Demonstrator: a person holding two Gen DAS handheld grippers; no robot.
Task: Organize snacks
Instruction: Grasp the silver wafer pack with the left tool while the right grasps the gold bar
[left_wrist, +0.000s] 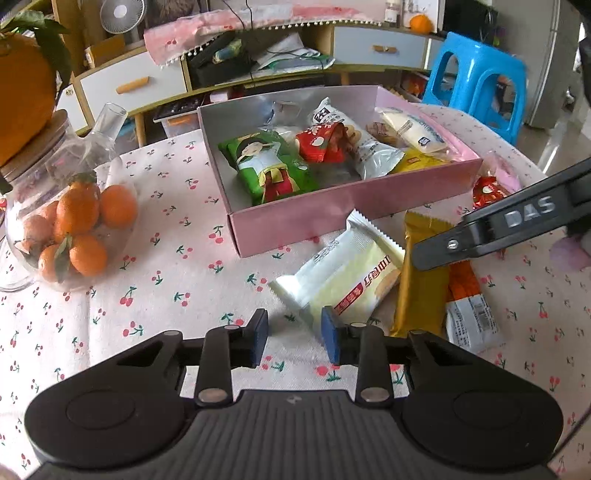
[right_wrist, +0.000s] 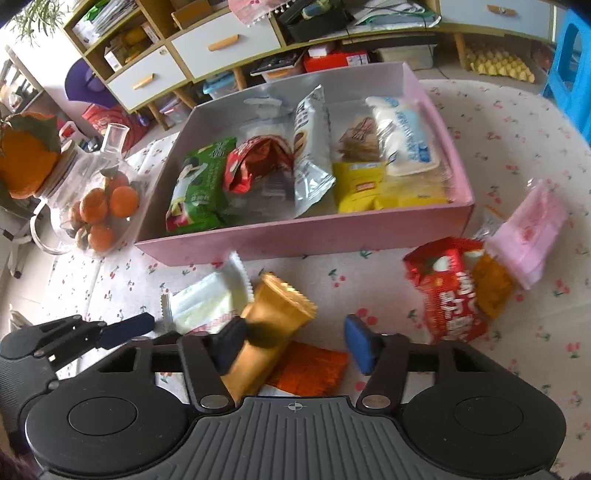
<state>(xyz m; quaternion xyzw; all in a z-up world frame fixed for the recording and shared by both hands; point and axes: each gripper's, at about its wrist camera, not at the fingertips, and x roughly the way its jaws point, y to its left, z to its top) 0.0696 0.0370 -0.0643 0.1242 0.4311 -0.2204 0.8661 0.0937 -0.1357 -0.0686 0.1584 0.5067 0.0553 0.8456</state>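
Two grippers work low in the frames, each over a loose packet. In the left wrist view the left gripper has its blue pads part-spread, the right pad touching the near corner of the white packet; nothing is pinched that I can see. In the right wrist view the right gripper straddles the gold packet: its left pad lies against the wrapper, its right pad stands clear, so the jaws are not yet pressed onto it.

Outward from there, an orange packet lies under the gold one at lower centre. To the right sit a red packet, a small orange-brown snack and a pink bag. All are on the cherry-print cloth, outside the box.

Across the middle of both views the pink box is already well filled: a green packet, a red one, a silver one, yellow ones and a pale blue-white one lie side by side. I judge the sorting a bit more than half done, with about six items left on the cloth.

Glossy, thin and crinkly, the wrappers will likely slip or buckle under a hard squeeze.

At the left edge stands a glass jar of oranges.
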